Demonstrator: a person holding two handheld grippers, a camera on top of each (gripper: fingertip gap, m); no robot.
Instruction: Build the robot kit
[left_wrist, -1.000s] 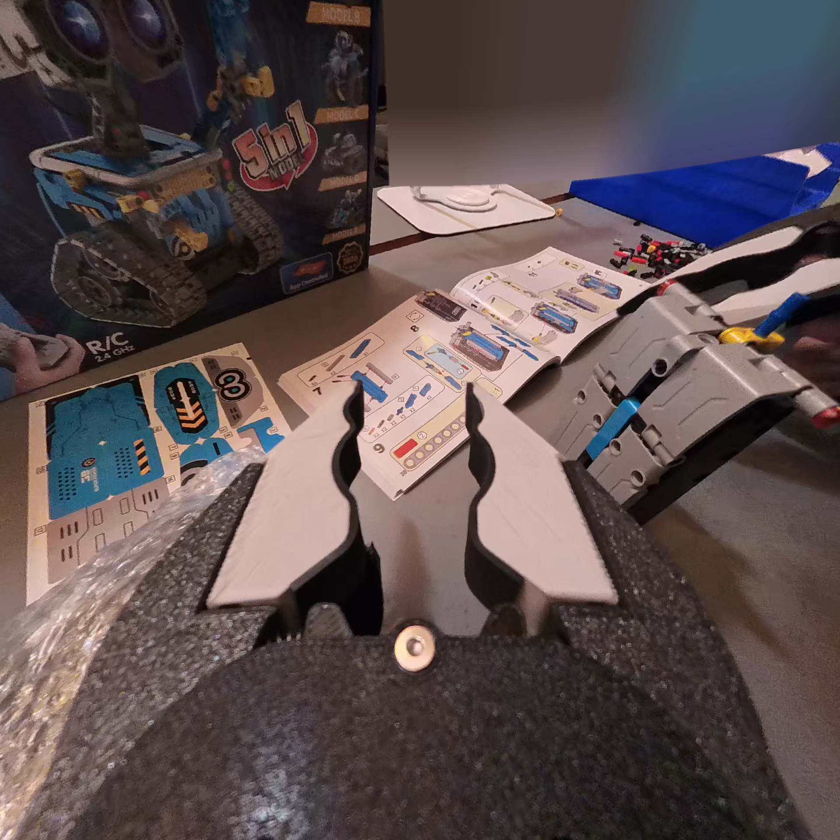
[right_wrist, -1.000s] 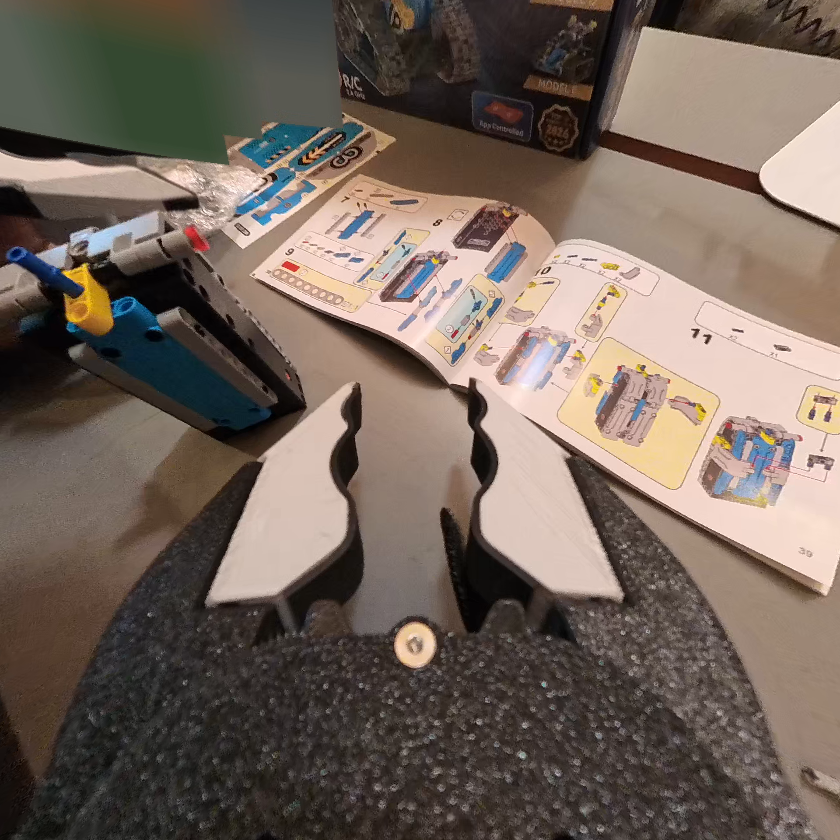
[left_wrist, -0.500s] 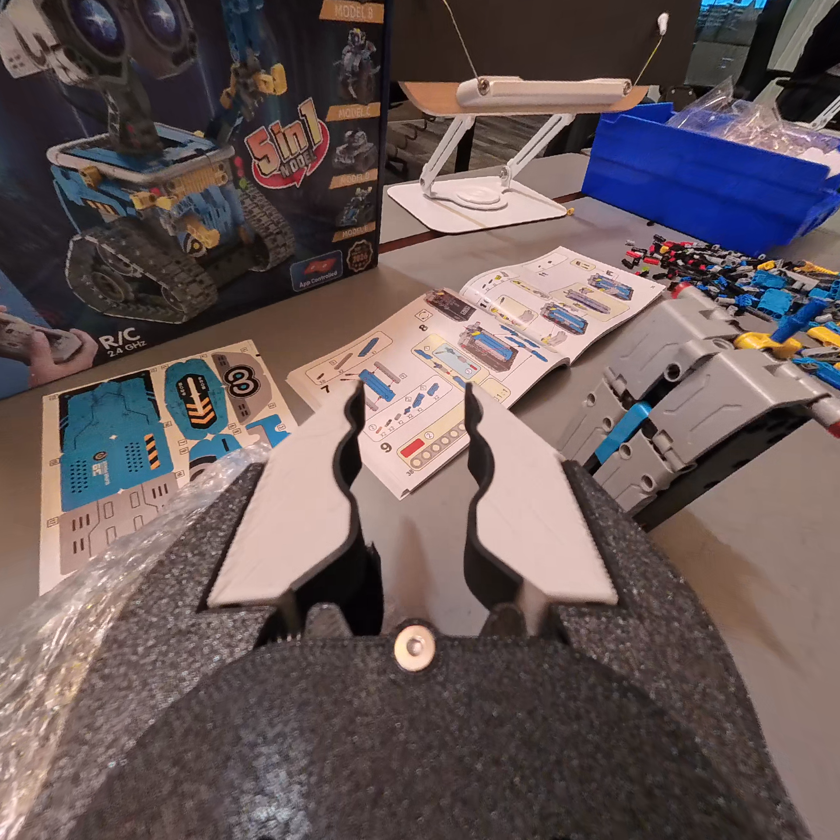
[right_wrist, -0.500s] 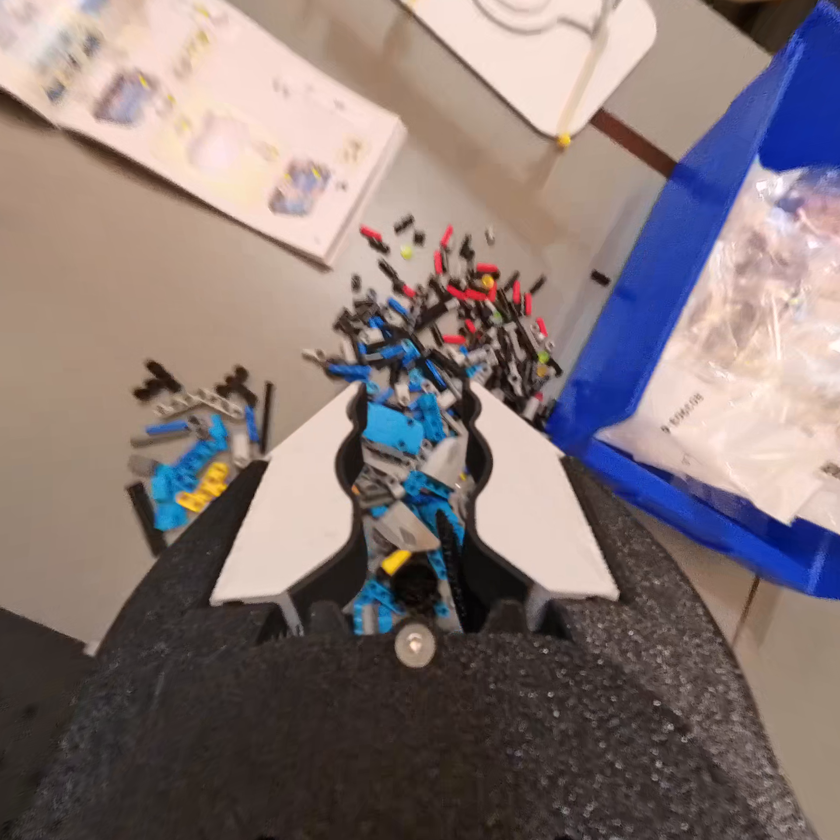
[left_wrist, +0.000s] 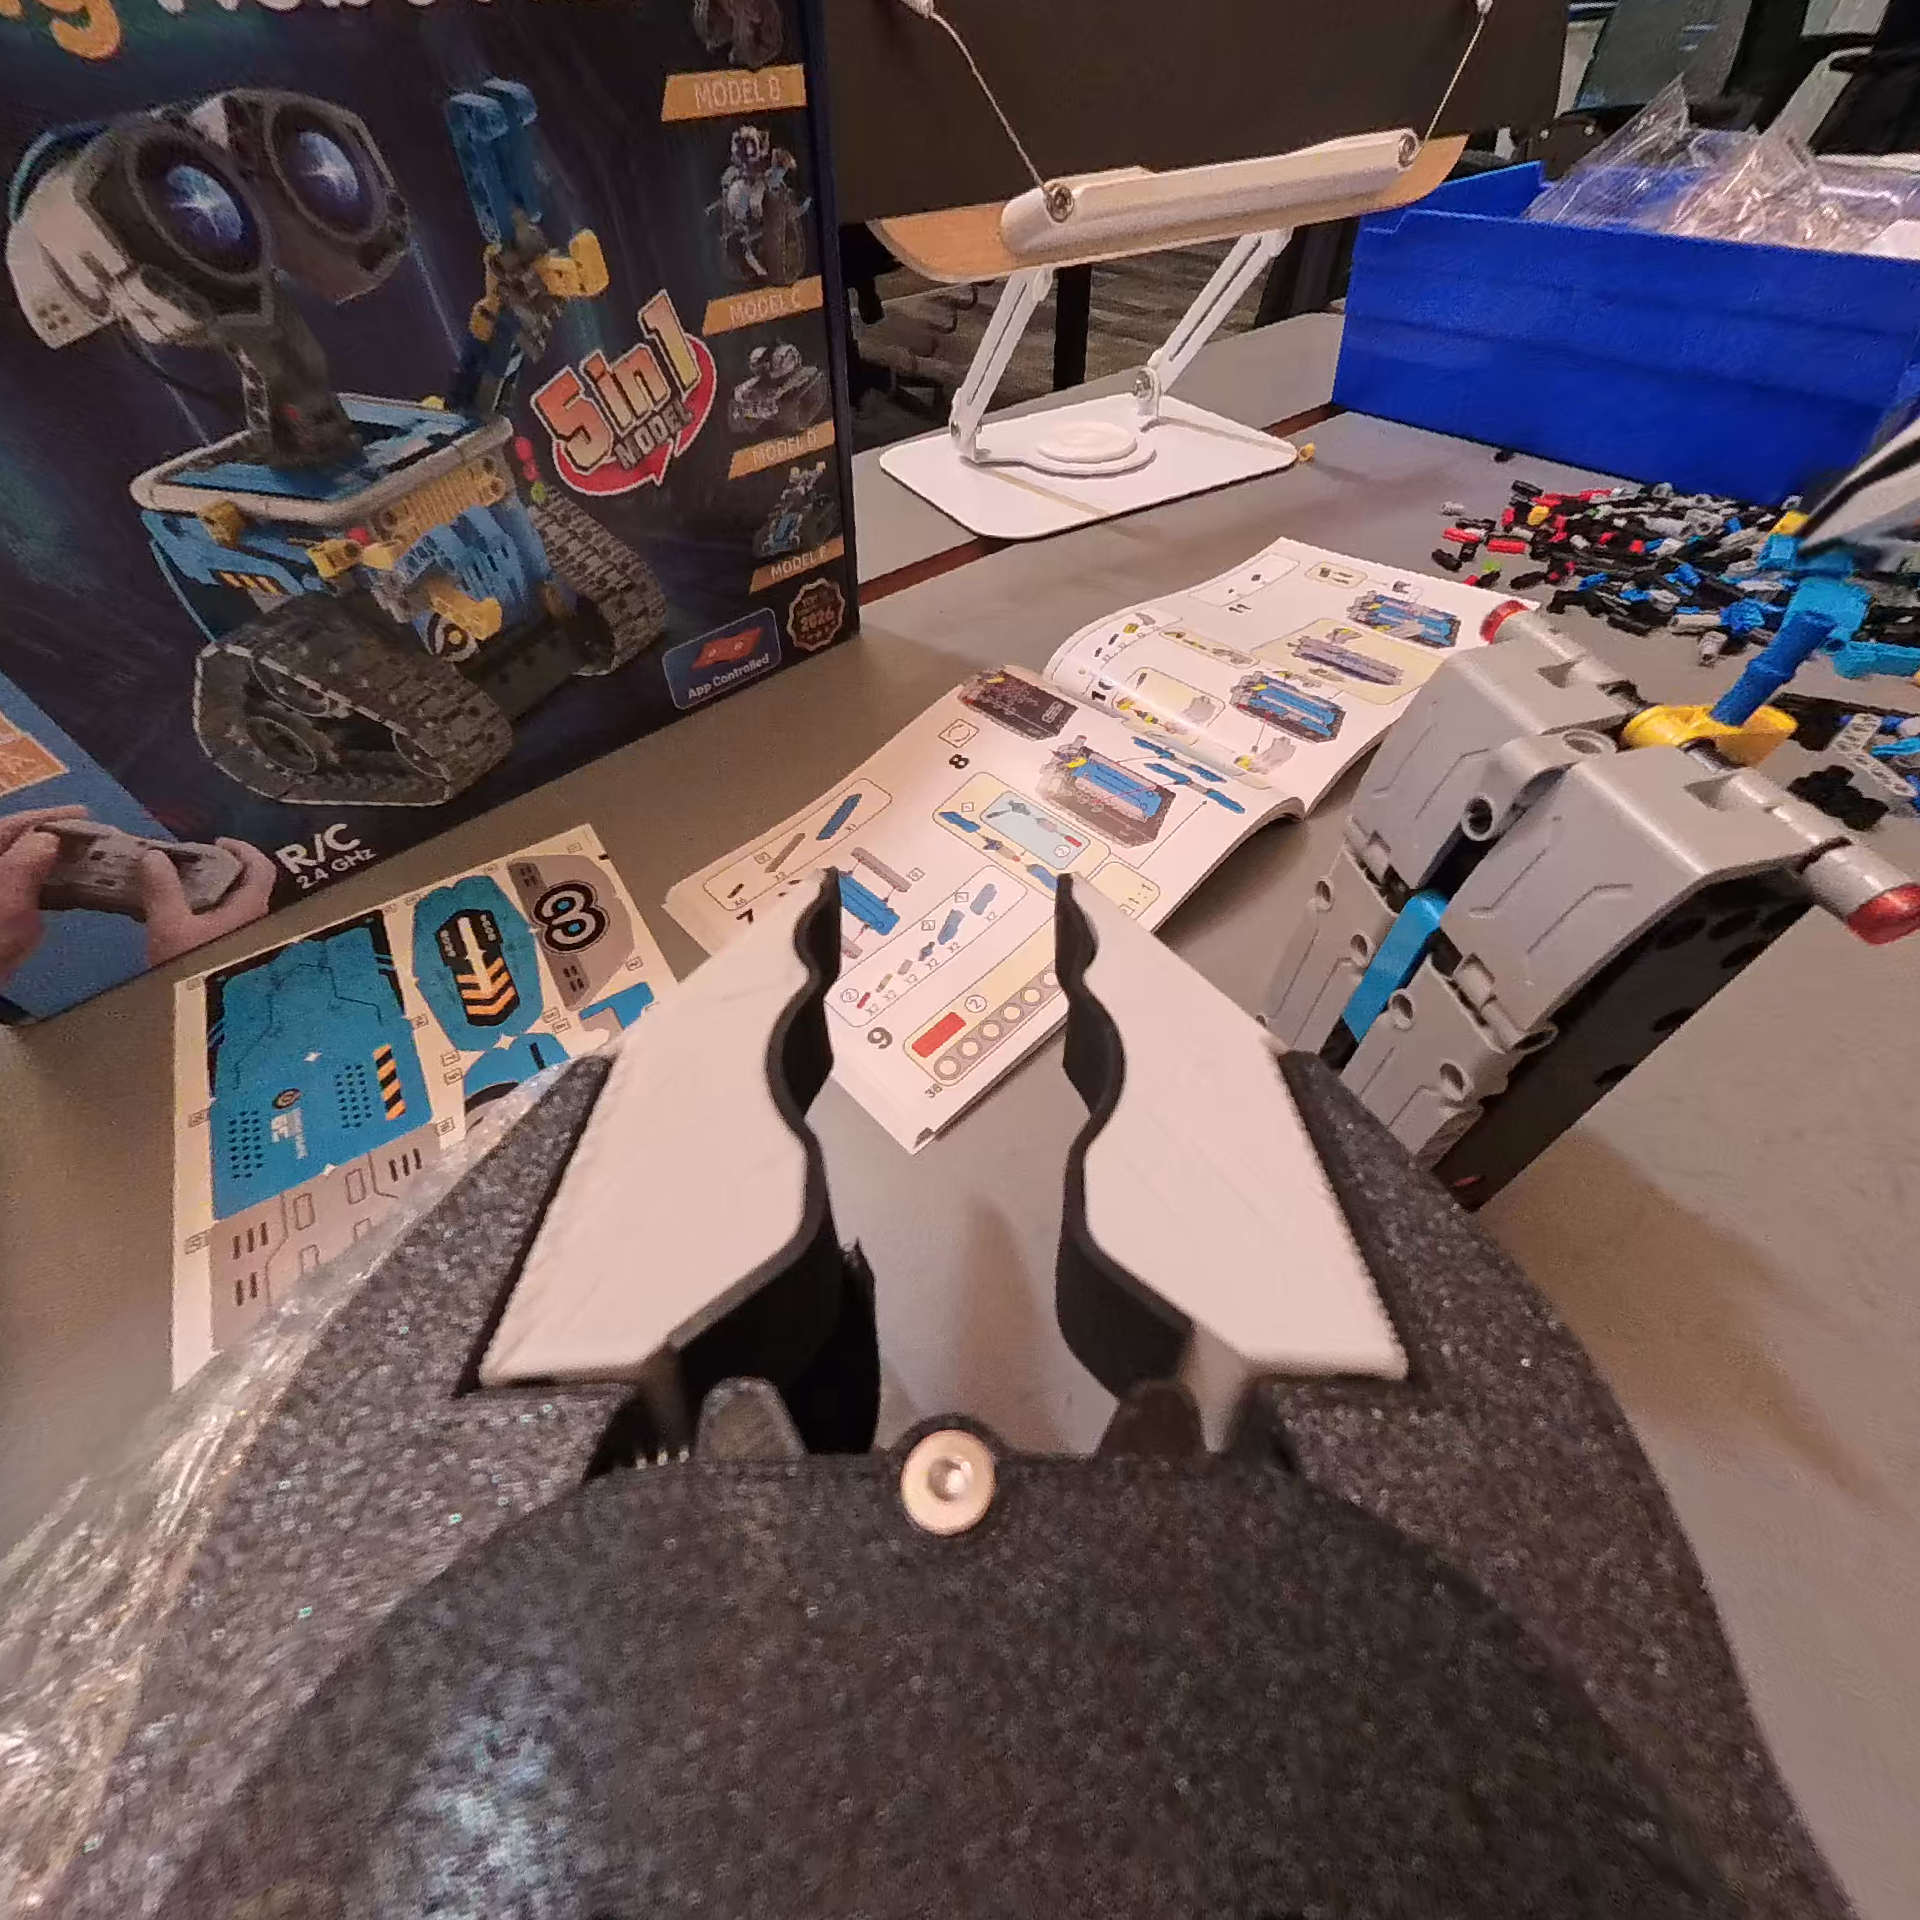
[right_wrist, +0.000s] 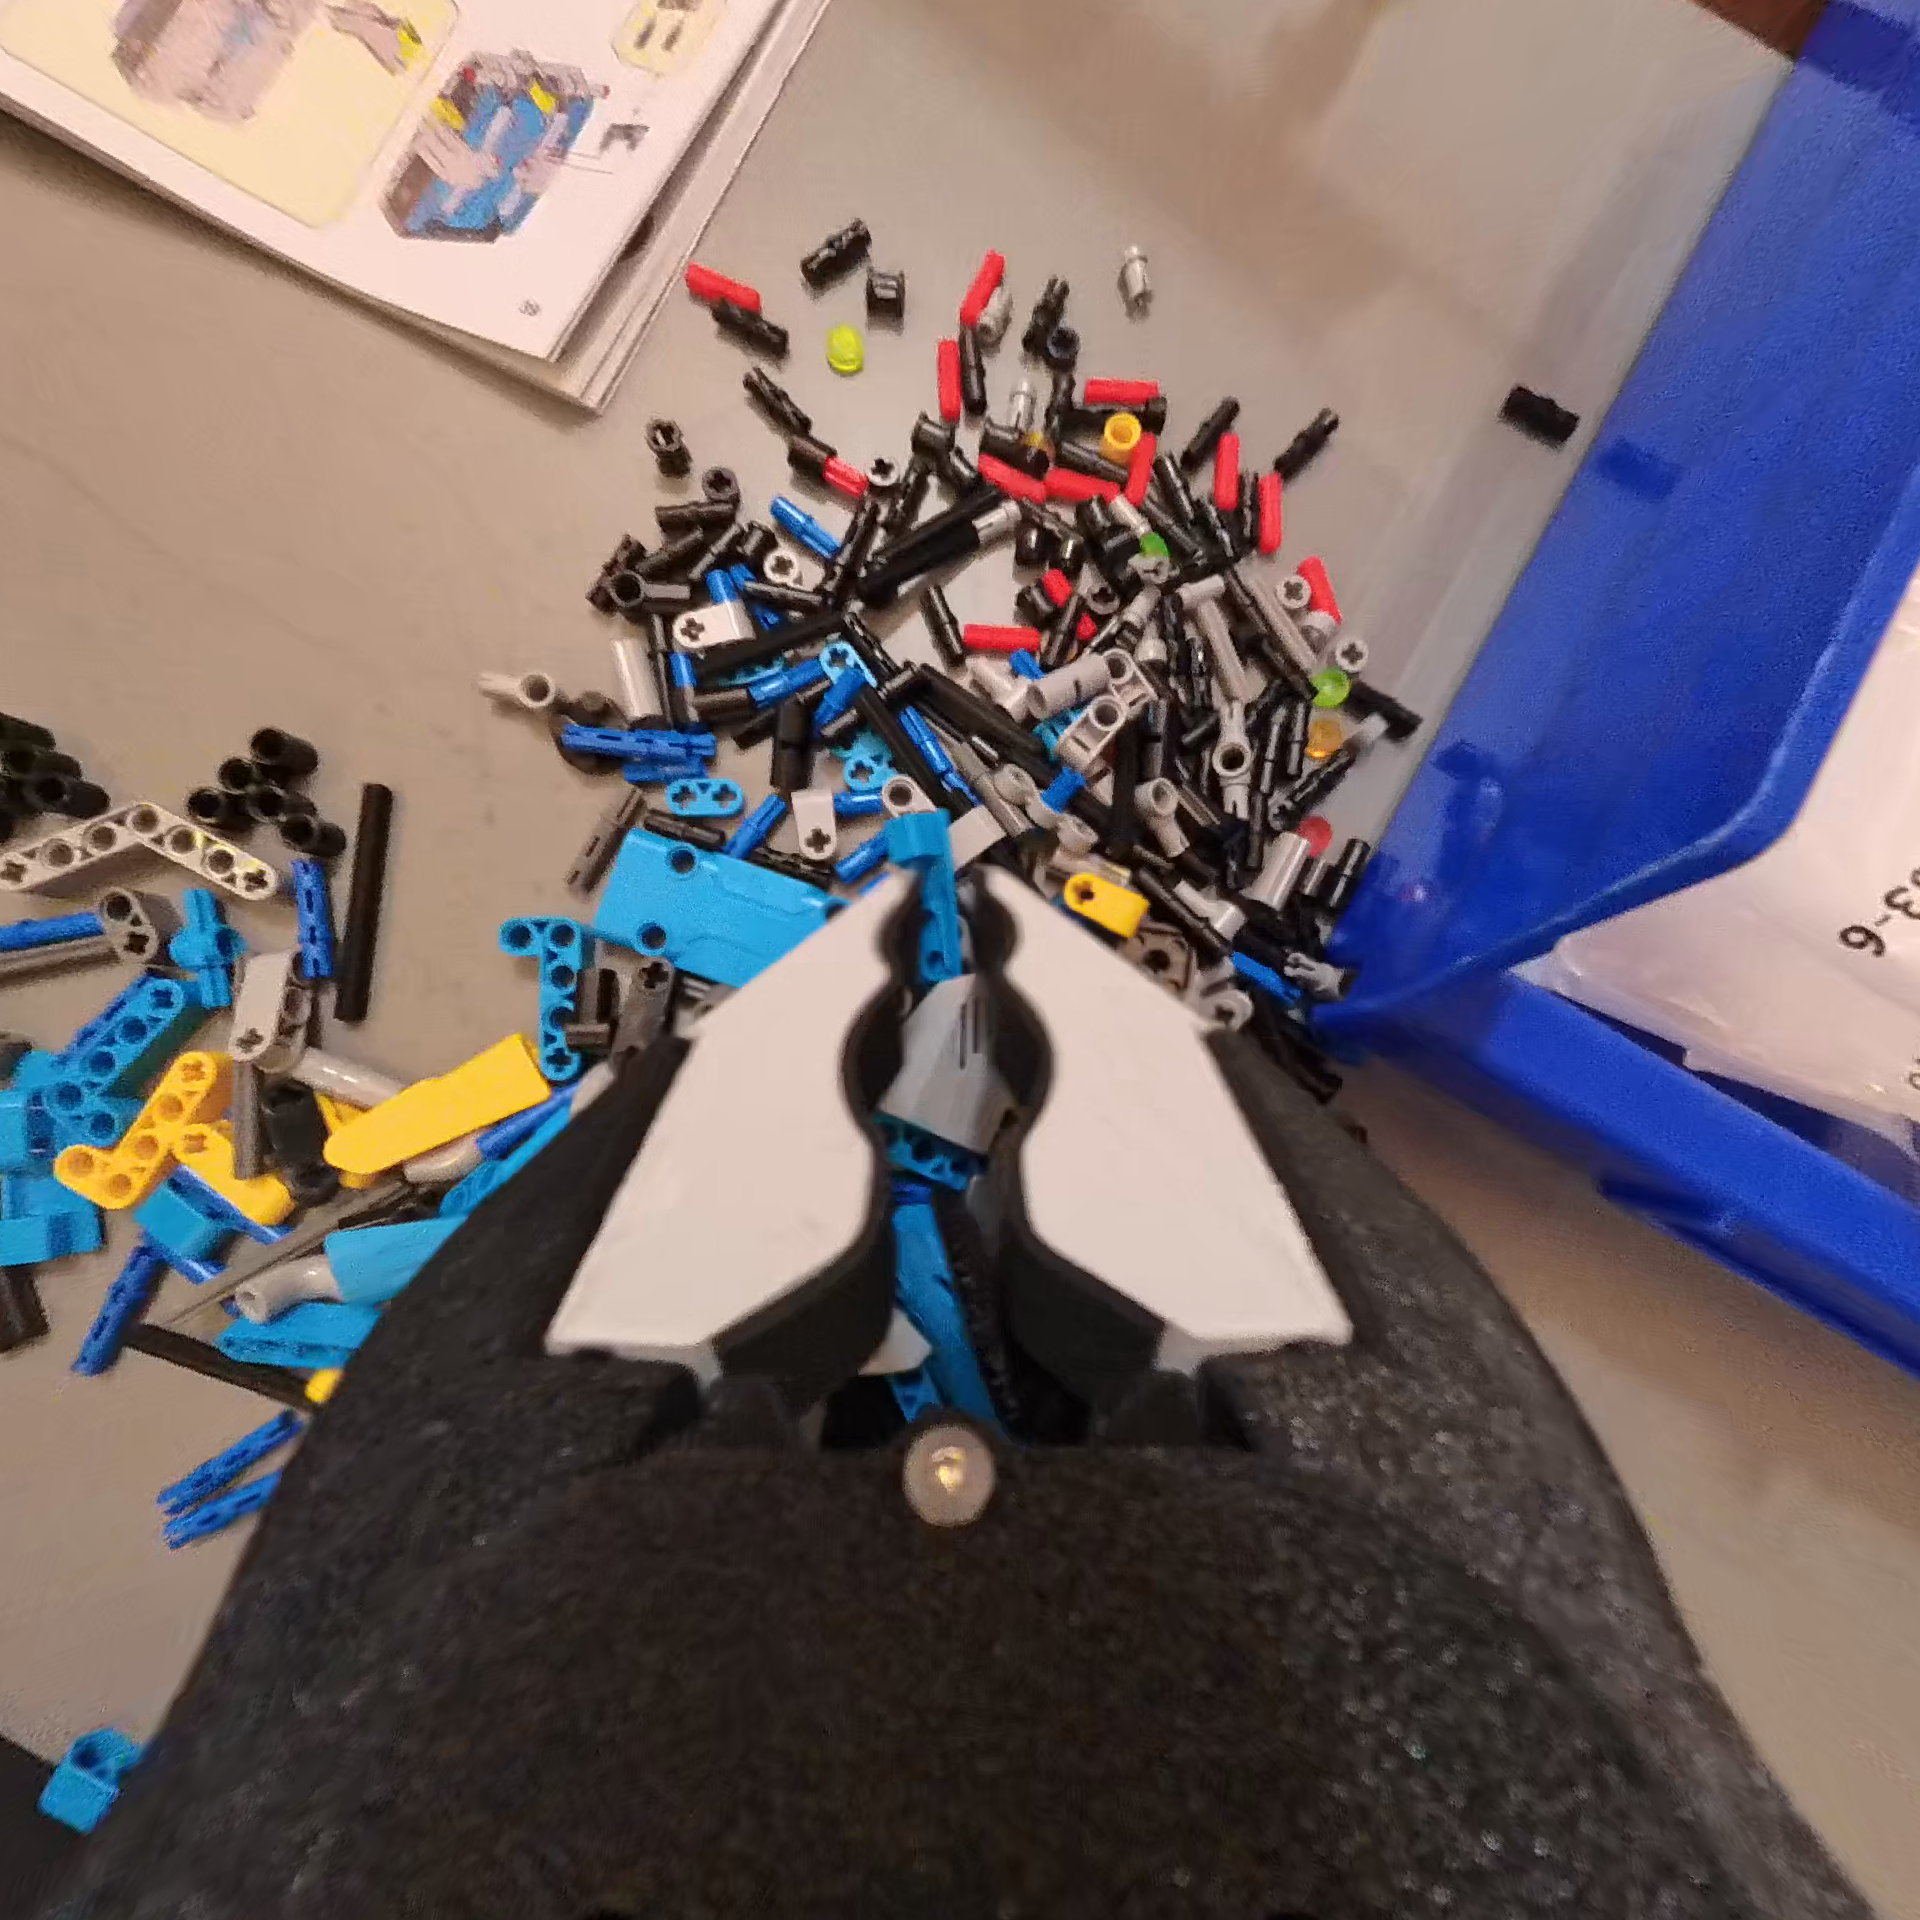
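Note:
My left gripper is open and empty, low over the grey table just in front of an open instruction booklet. A grey, black and blue brick assembly stands tilted to its right, apart from the fingers. My right gripper points down into a pile of small loose building pieces. Its jaws are nearly together on a light blue piece at the pile's near edge. A grey panel piece lies beneath the fingers. The right gripper also shows, blurred, at the far right of the left wrist view.
A blue bin holding plastic bags stands right of the pile. The kit box stands at the back left, with a sticker sheet and a clear plastic bag in front. A white stand sits behind the booklet. Across from one pair of fingers to the other is roughly 45 cm.
My right gripper swung from the booklet to the parts pile, moved lower and its jaws narrowed onto a light blue piece. The left gripper stayed open and barely moved.

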